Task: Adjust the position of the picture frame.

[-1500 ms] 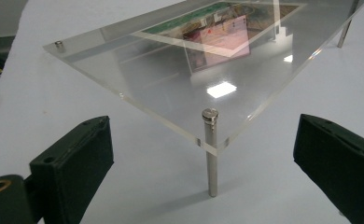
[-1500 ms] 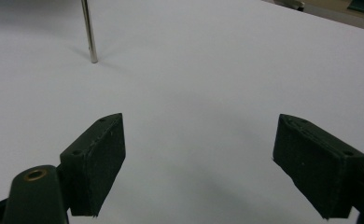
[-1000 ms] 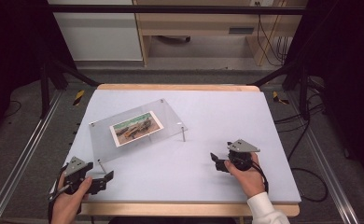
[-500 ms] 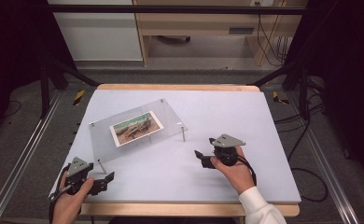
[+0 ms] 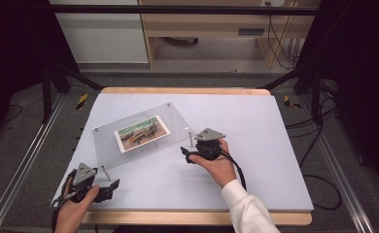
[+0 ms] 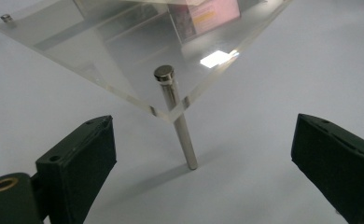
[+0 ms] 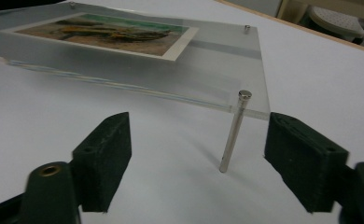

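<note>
A clear acrylic panel (image 5: 178, 121) holding a photo (image 5: 143, 133) stands tilted on thin metal pins on the white table. My left gripper (image 5: 111, 187) rests at the front left, open. In the left gripper view the near corner pin (image 6: 176, 121) rises a little ahead of that gripper (image 6: 203, 140). My right gripper (image 5: 186, 154) sits low by the panel's right corner pin (image 5: 191, 141). Its jaws have just been closing a little and still stand wide. In the right gripper view the pin (image 7: 233, 133) lines up with the gap of the gripper (image 7: 196, 135), untouched by either pad.
The white table top (image 5: 265, 145) has free room to the right of the panel. A wooden edge (image 5: 187, 91) runs along the far side. Metal rails (image 5: 27, 160) flank the table, and cables (image 5: 323, 145) lie on the floor at the right.
My right gripper has moved left and slightly away from the front edge, up to the panel's right corner pin. The left gripper and the panel have stayed put.
</note>
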{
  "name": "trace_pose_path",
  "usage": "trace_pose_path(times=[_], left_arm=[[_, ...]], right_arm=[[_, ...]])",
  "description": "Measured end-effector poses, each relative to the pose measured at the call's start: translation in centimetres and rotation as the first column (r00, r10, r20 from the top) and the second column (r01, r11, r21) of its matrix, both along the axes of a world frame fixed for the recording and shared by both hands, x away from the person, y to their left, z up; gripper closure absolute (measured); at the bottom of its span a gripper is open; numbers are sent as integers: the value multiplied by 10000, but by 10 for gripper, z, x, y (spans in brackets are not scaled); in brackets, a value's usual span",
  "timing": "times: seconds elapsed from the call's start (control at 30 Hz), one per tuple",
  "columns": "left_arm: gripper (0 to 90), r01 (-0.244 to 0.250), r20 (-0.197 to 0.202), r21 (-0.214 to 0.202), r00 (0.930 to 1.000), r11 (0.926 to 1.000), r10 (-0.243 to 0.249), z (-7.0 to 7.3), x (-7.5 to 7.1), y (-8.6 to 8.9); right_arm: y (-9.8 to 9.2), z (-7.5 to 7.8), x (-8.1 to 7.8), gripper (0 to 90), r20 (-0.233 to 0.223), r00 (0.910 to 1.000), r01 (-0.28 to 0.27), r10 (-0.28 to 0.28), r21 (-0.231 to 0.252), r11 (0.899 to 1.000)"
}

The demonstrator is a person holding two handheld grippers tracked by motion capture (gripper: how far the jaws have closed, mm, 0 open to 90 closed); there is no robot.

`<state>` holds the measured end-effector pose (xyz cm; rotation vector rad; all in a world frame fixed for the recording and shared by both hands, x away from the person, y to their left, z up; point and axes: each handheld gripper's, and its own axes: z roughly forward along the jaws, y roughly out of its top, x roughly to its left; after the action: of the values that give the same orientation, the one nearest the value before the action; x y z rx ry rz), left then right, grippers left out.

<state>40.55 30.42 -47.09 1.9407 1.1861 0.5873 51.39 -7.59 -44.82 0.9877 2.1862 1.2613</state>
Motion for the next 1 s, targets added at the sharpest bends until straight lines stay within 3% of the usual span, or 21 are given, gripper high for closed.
trace_pose_path(times=[0.13,0.3,0.53,0.7,1.0], left_arm=[[68,-67,-179,-44,9998,10000,66,0,1,0],[69,-162,-269,-118,9995,9998,158,0,1,1],[81,-267,-214,-228,9994,9994,262,0,2,0],[131,-516,-328,-398,9982,9979,503,1,3,1],[191,-556,-385,-584,9978,9967,535,0,4,-1]], right_arm=[[7,-10,7,392,80,9994,333,-332,-81,9994],[1,-11,9,460,360,9944,994,-992,-37,9950],[2,-20,21,535,53,9953,968,-967,-102,9953],[7,-31,33,604,-347,9927,1172,-1157,443,9921],[7,-36,40,710,16,9941,1077,-1084,936,9898]])
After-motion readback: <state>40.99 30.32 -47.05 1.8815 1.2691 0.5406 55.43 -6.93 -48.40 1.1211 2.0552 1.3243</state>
